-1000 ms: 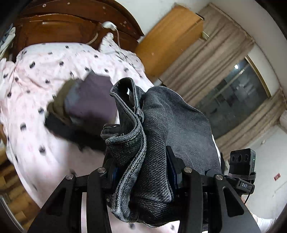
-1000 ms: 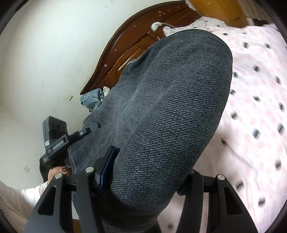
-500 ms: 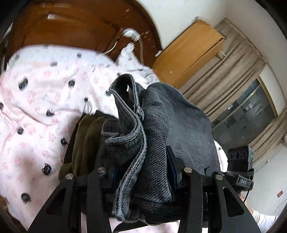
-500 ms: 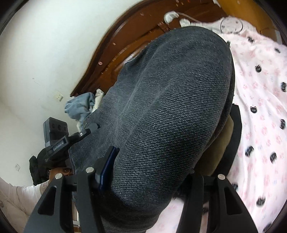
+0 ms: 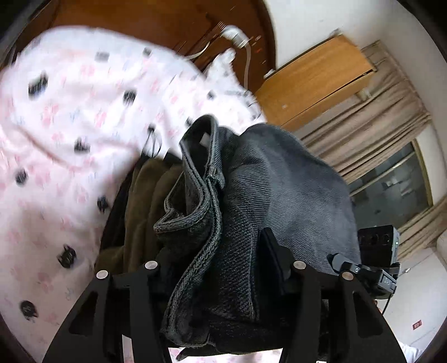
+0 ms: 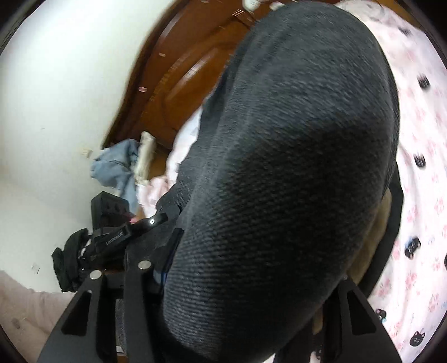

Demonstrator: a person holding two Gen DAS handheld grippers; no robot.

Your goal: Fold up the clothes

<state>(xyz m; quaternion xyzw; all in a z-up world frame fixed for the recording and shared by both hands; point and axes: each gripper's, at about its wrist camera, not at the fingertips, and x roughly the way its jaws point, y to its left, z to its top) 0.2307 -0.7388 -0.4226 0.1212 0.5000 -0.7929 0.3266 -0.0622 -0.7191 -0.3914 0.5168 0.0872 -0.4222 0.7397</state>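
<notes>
The bed (image 5: 64, 117), under a pink sheet printed with small black cats, filled the left of the left wrist view and the right edge of the right wrist view, most of it smeared by motion blur. Its dark wooden headboard (image 5: 156, 25) arched behind, cut off at the upper frame edge. The folded dark grey jeans (image 5: 259, 195) hung between both tools and swallowed nearly all of the right wrist view, hiding the bed below them. Under the jeans lay a stack of folded clothes (image 5: 142, 206), olive over black, showing only as a strip at the denim's edge; whether the jeans touched it could not be told. A wooden cabinet (image 5: 315, 81) and beige curtains (image 5: 388, 111) stood past the bed's far side. Bare sheet lay open left of the stack. The left gripper (image 5: 220, 268) had denim bunched between its jaws, which were opening. The right gripper (image 6: 243, 268) had its jaws closing around the thick fold, the far finger buried behind cloth. A pale blue garment (image 6: 117, 164) lay crumpled by the headboard, blurred.
</notes>
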